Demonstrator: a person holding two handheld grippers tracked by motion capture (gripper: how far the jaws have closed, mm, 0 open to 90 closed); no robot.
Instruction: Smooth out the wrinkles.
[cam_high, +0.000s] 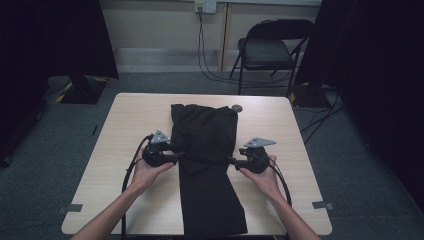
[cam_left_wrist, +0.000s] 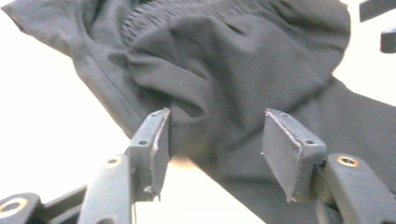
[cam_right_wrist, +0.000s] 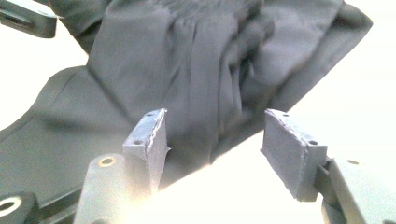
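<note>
Now both claws, left claw (cam_left_wrist: 215, 140) and right claw (cam_right_wrist: 212, 140), gape around soft, creased black trousers (cam_high: 207, 150).

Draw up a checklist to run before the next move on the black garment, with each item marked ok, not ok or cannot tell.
1. Left gripper open and facing the cloth edge: ok.
2. Right gripper open at the opposite edge: ok.
3. Cloth already caught between either pair of jaws: not ok, both gaps stand wide and unclosed.
4. Black garment lying wholly on the table: not ok, its near end reaches the table's front edge.
5. Small round object clear of the garment: cannot tell, it sits right at the far corner.
6. Both grippers level across the garment: ok.
</note>
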